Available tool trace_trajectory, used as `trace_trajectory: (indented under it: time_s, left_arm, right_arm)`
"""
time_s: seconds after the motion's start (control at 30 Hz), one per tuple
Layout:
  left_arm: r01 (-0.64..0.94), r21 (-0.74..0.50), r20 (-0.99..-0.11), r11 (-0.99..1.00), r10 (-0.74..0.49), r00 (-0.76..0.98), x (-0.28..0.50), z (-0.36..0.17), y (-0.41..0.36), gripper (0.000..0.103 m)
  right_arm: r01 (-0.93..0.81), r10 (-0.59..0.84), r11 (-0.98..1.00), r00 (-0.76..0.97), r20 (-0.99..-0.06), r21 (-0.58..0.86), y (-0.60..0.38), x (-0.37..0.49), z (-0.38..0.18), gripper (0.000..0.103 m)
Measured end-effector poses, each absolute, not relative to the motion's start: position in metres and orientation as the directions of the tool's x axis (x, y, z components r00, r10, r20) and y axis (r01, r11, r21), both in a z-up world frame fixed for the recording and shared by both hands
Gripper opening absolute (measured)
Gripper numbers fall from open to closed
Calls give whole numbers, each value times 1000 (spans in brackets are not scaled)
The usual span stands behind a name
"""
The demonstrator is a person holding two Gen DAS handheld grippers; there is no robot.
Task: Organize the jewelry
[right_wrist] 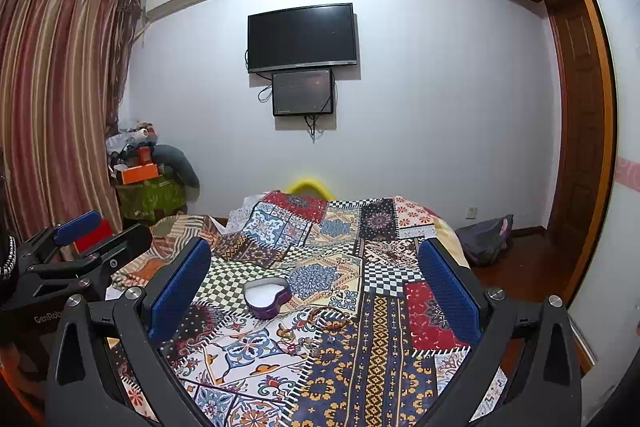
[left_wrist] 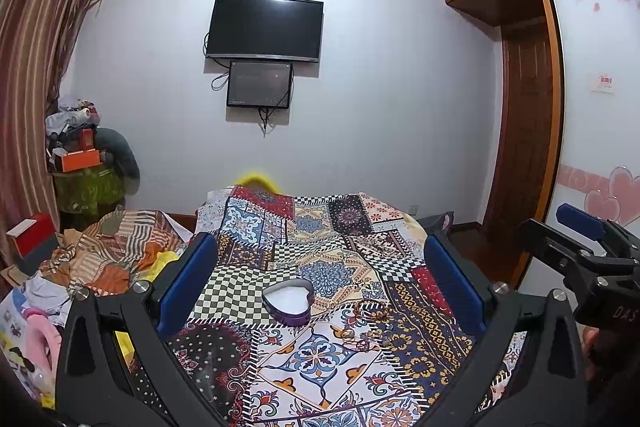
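A purple heart-shaped jewelry box with a white lining lies open on the patchwork bedspread; it also shows in the right wrist view. A beaded bracelet and small jewelry pieces lie just right of the box; the bracelet and small pieces show in the right wrist view too. My left gripper is open and empty, held above the bed near the box. My right gripper is open and empty beside it.
The right gripper shows at the right edge of the left view; the left gripper shows at the left of the right view. Crumpled striped fabric and clutter lie left of the bed. A dark bag sits on the floor at the right.
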State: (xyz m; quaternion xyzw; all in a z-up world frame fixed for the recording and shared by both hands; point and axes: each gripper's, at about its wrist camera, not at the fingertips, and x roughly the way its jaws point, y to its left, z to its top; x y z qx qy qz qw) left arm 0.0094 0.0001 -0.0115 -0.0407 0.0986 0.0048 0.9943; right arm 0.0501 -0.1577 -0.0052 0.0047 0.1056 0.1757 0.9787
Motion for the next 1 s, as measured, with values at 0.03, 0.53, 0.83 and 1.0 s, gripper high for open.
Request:
trace_trajectory:
  time_s: [0.03, 0.53, 0.83, 1.0]
  left_arm:
    - [-18, -80, -197, 997, 2, 980, 9, -12, 0, 103]
    - [-16, -85, -199, 996, -1, 980, 10, -13, 0, 103]
    - [-16, -82, -214, 997, -2, 977, 16, -17, 0, 103]
    - [-1, -86, -247, 996, -21, 969, 29, -24, 1, 103]
  right_arm:
    - [-343, 346, 938, 916, -205, 47, -158, 50, -5, 103]
    - [-343, 345, 938, 915, -209, 44, -157, 51, -4, 103]
    - [-343, 345, 938, 910, -229, 52, -158, 57, -12, 103]
    - [-336, 340, 940, 904, -258, 60, -158, 69, -20, 103]
